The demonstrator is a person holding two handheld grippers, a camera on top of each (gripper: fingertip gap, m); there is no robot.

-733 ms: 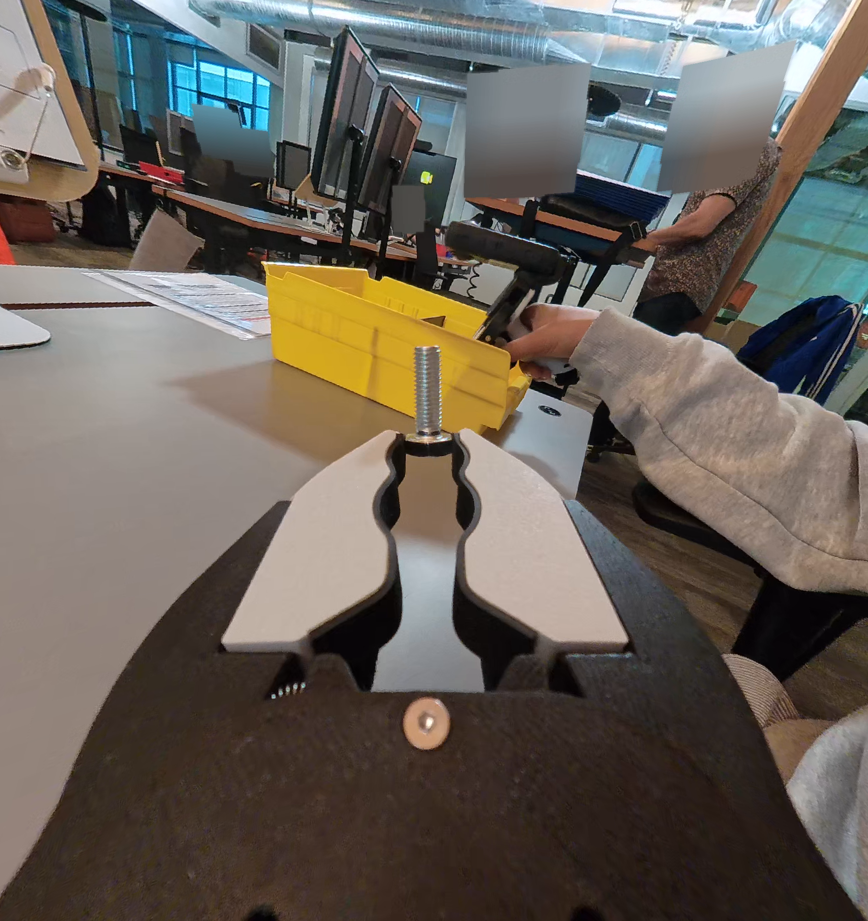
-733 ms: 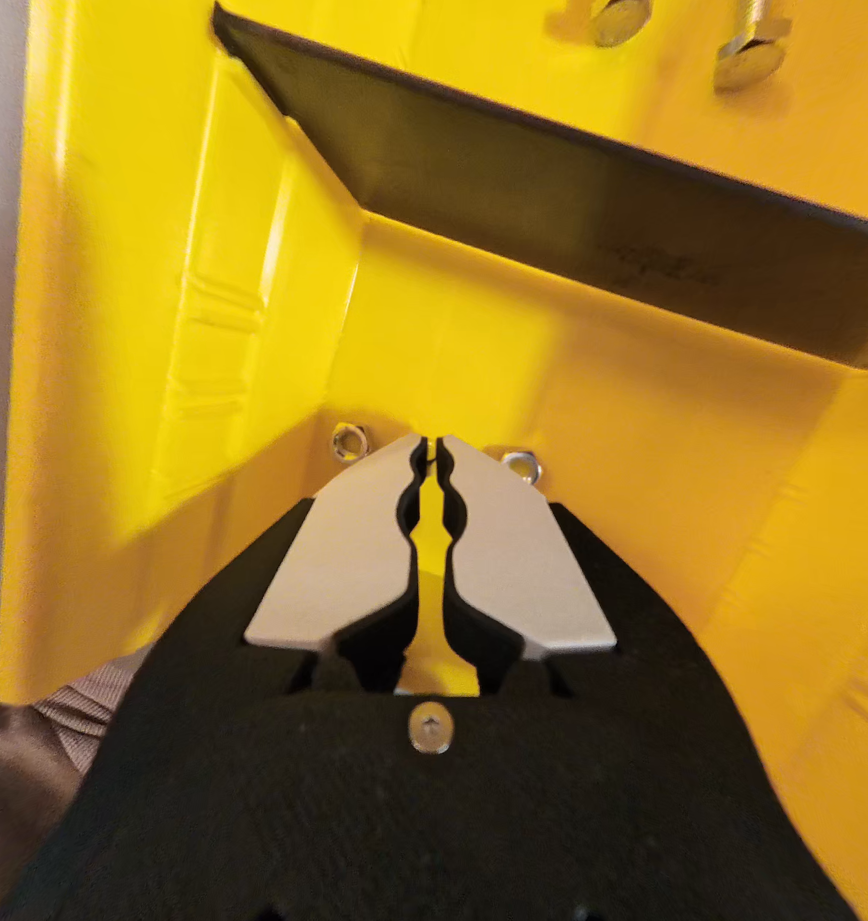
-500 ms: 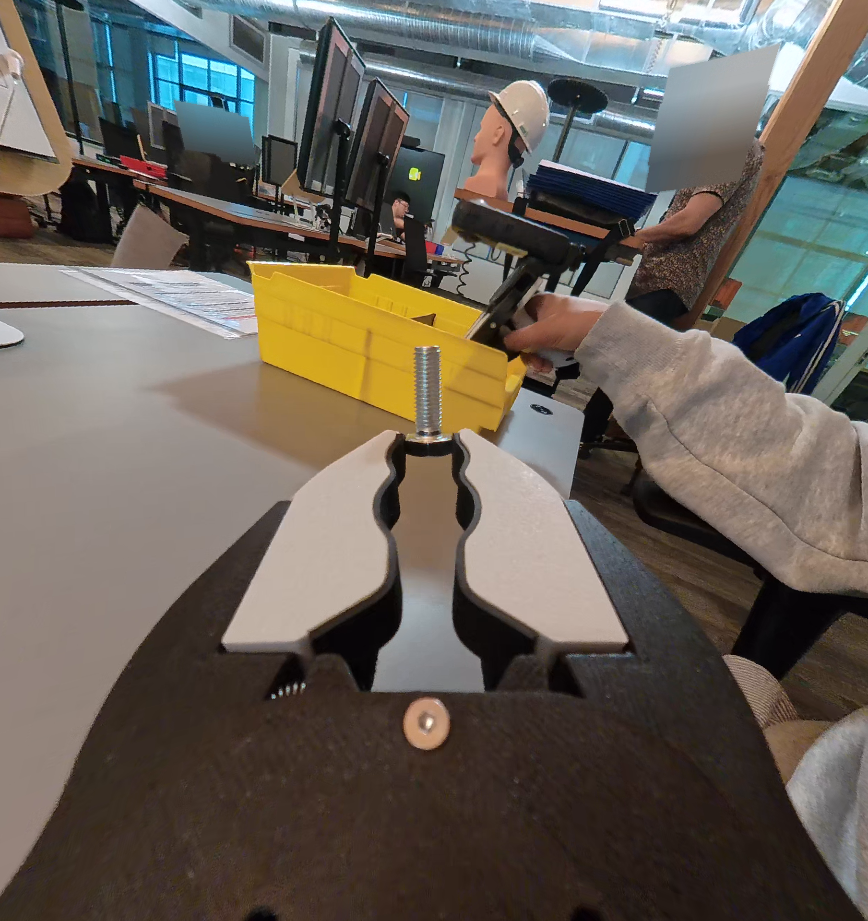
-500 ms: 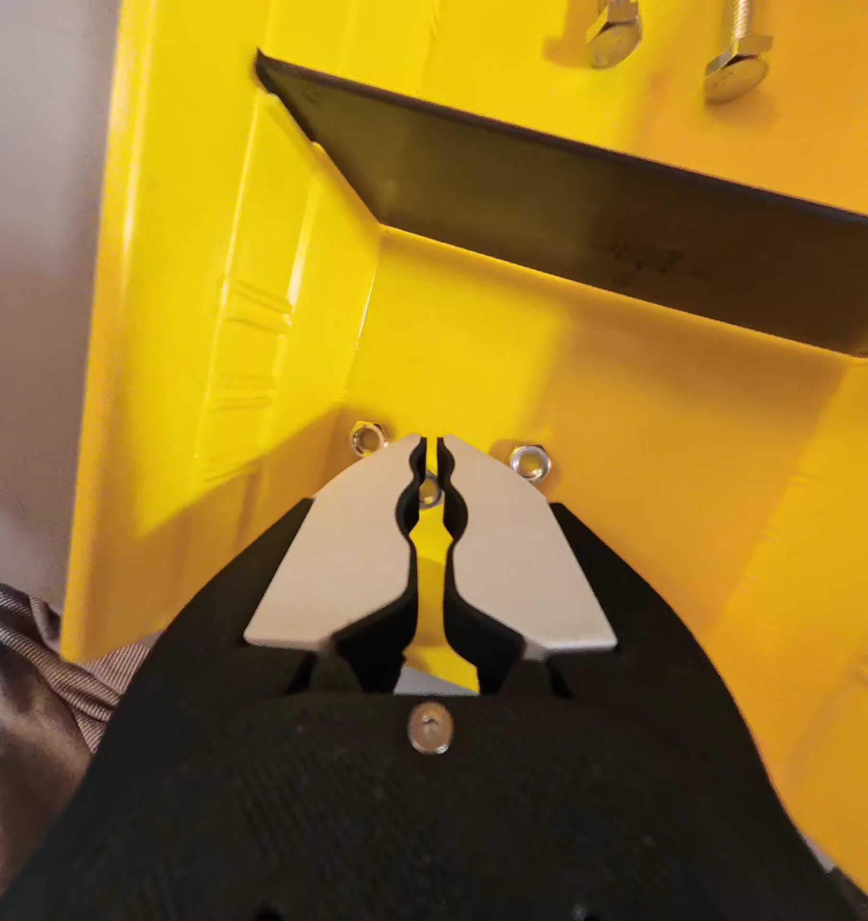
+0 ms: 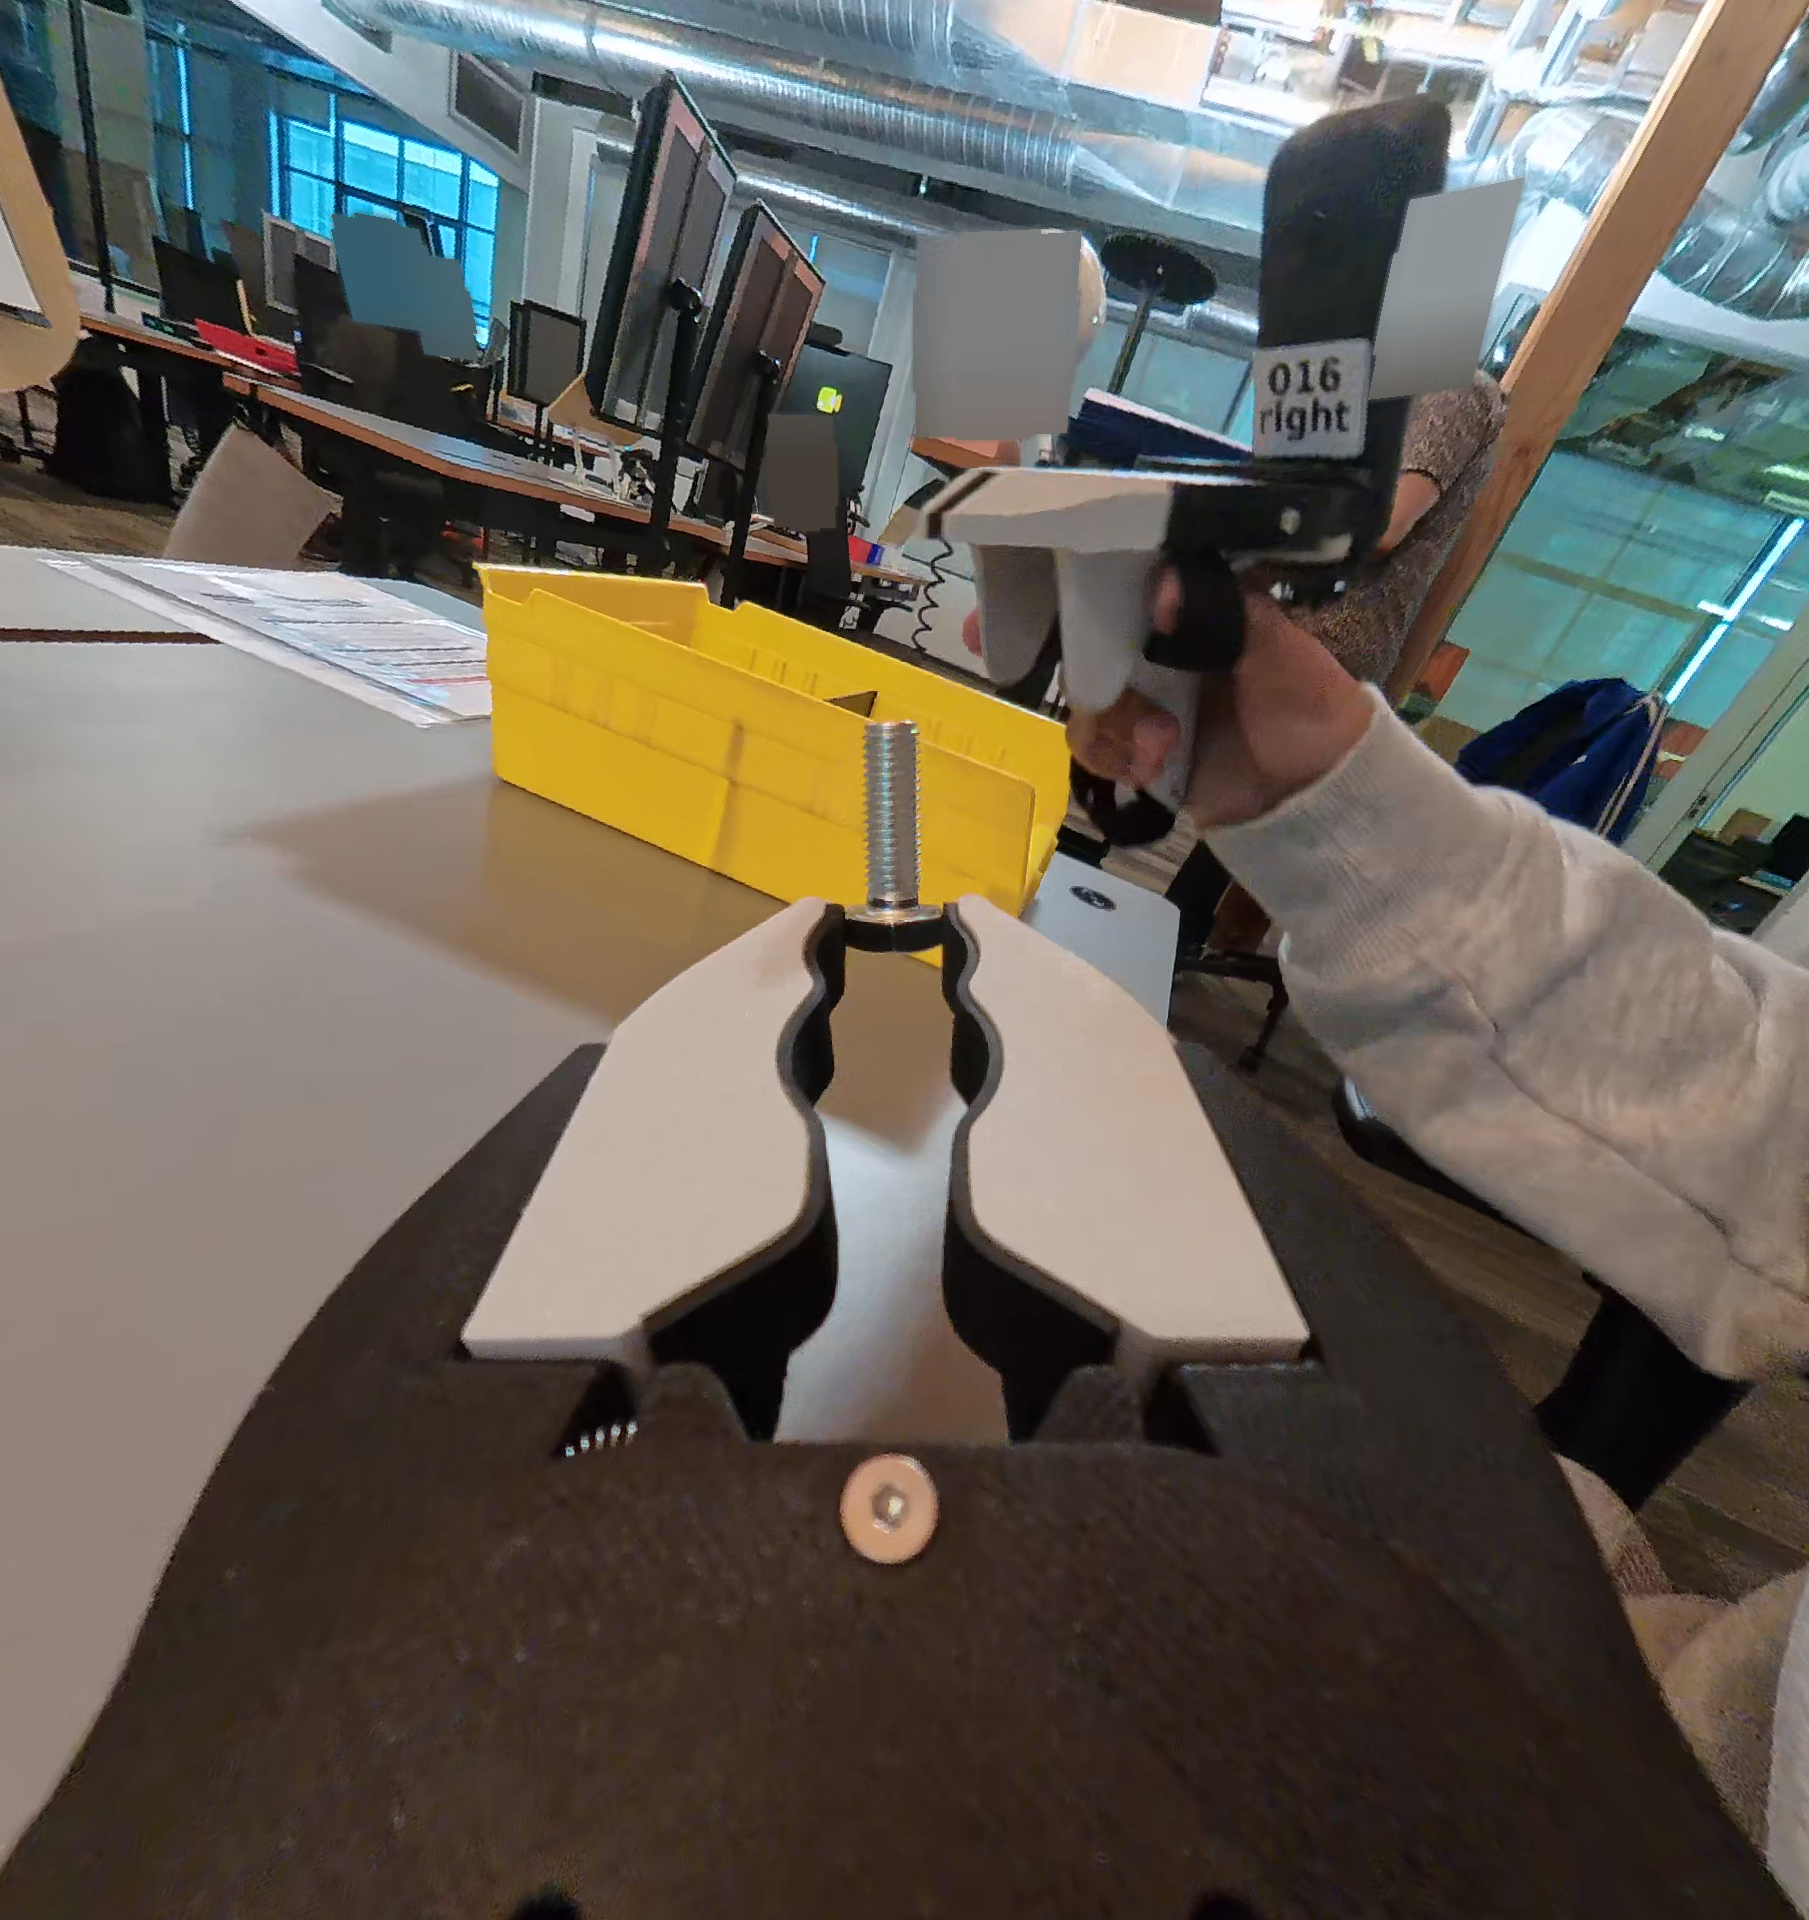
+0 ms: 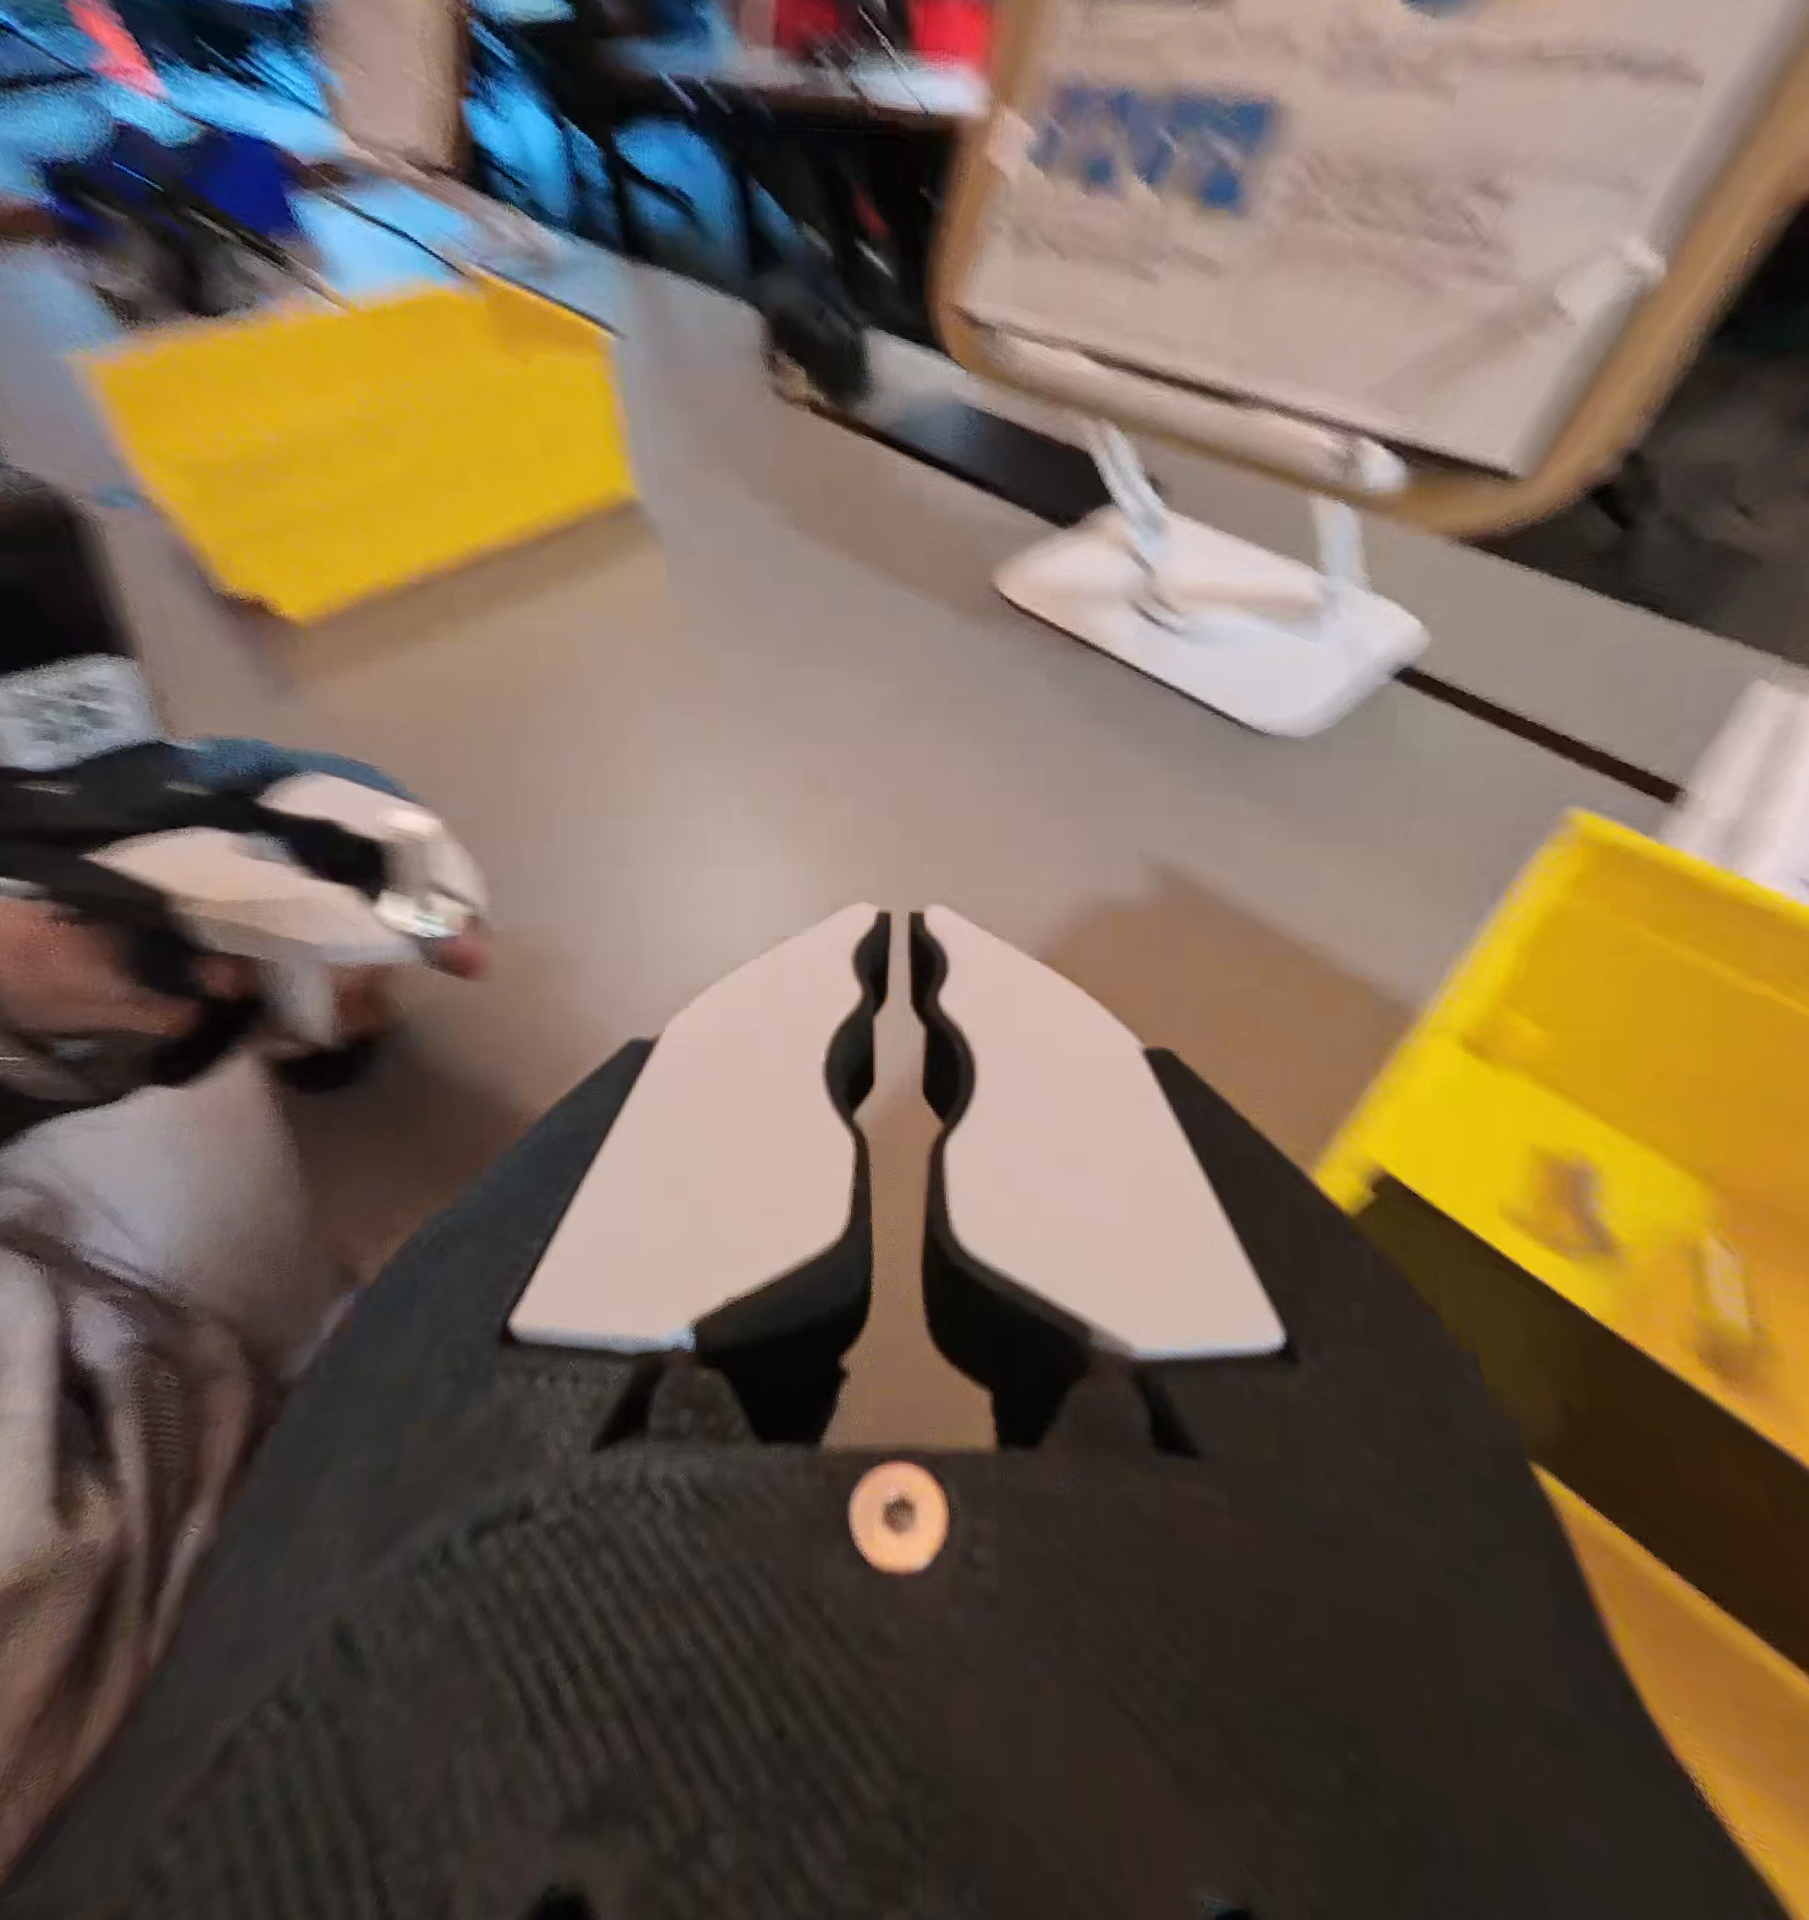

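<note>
My left gripper [image 5: 892, 920] is shut on the head of a silver bolt [image 5: 891, 810], whose threaded shank stands upright above the grey table [image 5: 256, 987]. My right gripper [image 6: 900, 916] is shut and held in the air over the table, beside the yellow bin [image 6: 1658, 1039]. I see nothing between its tips, but the view is blurred. In the left wrist view it [image 5: 936, 509] hangs above the bin's [image 5: 671, 727] near end and points left. The left gripper [image 6: 432, 904] with the bolt shows blurred at the left of the right wrist view.
A black divider [image 6: 1606, 1330] crosses the bin, with bolts [image 6: 1565, 1205] behind it. A second yellow bin [image 6: 360, 447] sits far left. A white stand [image 6: 1212, 623] holds a sign board. Printed sheets [image 5: 339, 623] lie behind the bin. A person's grey sleeve [image 5: 1502, 1039] reaches in from the right.
My right gripper has risen out of the yellow bin, where it was shut among loose nuts, and swung to face across the table. My left gripper still holds the bolt in place.
</note>
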